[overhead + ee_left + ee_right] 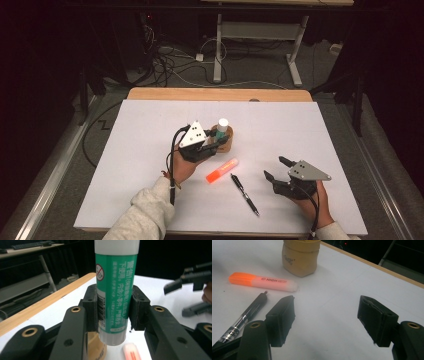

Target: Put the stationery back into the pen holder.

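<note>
At the left of the high view, the left gripper is clamped on a green glue stick, which stands upright with its white cap on top, over the mouth of a small tan pouch near the middle of the white table. In the left gripper view, both pads press the glue stick at its sides, and its grey base hangs just above the pouch's rim. An orange highlighter lies just in front of the pouch, with a black pen beside it. To the right, the right gripper sits low over the table, its jaws spread wide with nothing between them.
</note>
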The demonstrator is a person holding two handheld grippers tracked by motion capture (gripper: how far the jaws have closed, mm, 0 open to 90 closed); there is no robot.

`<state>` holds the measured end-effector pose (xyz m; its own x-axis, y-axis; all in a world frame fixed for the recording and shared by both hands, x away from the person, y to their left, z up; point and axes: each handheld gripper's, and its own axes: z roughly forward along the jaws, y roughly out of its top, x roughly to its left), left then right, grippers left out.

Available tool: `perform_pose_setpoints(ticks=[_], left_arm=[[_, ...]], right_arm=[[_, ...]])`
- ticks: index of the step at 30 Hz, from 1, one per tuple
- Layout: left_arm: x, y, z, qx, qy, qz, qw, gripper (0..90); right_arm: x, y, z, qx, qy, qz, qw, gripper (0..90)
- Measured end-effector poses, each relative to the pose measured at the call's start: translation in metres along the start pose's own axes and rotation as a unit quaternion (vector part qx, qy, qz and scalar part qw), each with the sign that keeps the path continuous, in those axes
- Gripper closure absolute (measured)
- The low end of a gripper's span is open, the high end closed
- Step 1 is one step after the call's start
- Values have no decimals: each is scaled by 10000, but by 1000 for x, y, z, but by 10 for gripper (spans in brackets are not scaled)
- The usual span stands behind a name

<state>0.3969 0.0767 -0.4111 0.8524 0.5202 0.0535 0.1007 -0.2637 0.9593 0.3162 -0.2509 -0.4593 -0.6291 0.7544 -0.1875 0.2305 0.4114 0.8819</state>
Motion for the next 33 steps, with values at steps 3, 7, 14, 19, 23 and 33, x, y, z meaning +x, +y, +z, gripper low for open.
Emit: perform_pose_setpoints(ticks=[3,7,14,19,23,33], left_arm=[[10,2,10,-54,-114,-235,9996,632],[24,6,22,-25,-184,-393,9991,631],[40,6,42,206,-174,-511,9983,630],[47,2,50,388,-131,-535,9977,628],[51,-3,53,453,-62,-587,9972,628],[54,-10,58,620,69,-647,9960,626]], right_arm=[[1,-1,1,23,28,-41,10000,308],[3,-3,3,65,91,-65,9999,308],[7,-4,5,110,174,-241,9995,312],[8,-6,6,151,218,-312,9992,319],[9,-6,6,169,227,-374,9989,320],[10,-6,8,207,257,-425,9986,321]])
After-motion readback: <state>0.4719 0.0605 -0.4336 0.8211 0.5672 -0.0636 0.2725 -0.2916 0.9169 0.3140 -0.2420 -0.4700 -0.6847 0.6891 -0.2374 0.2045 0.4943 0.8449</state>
